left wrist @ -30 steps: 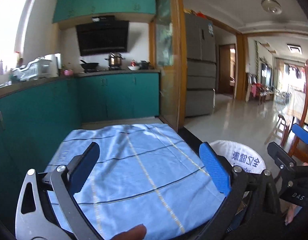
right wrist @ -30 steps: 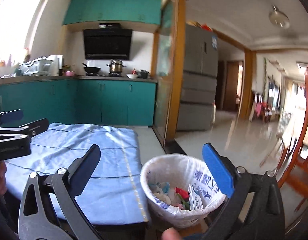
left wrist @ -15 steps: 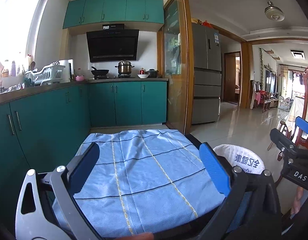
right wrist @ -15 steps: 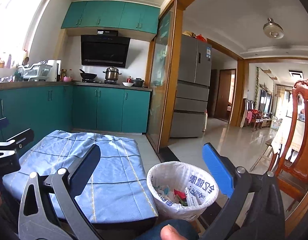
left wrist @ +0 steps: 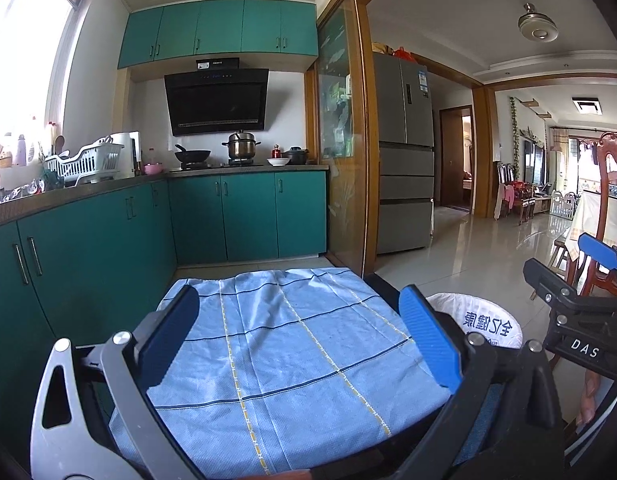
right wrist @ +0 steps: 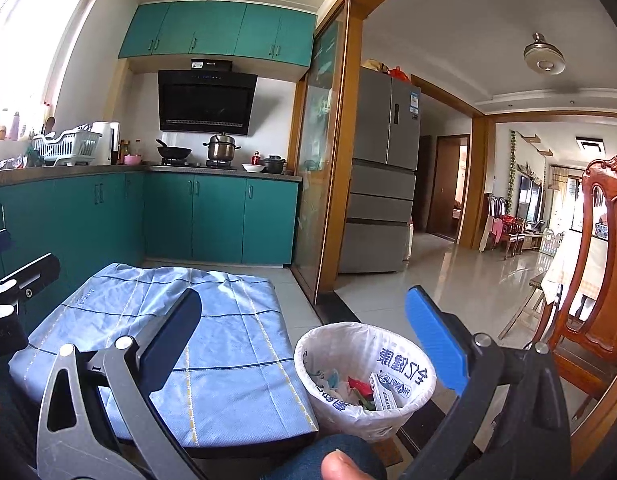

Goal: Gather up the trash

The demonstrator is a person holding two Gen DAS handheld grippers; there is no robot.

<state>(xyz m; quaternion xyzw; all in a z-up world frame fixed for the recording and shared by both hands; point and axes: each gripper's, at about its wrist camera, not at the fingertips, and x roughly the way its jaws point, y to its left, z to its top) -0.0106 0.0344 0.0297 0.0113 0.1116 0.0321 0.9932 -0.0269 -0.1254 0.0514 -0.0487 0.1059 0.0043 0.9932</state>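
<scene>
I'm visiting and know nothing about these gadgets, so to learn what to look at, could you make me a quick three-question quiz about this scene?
1. True or false: the right gripper is clamped on a piece of trash.
2. Where does the bin stand relative to the blue cloth? A) on top of it B) beside its right edge C) behind it, against the cabinets
3. Fill in: the bin is lined with a white plastic ____ and already holds several scraps.

Key
1. False: both it and the left gripper are open and hold nothing.
2. B
3. bag
</scene>
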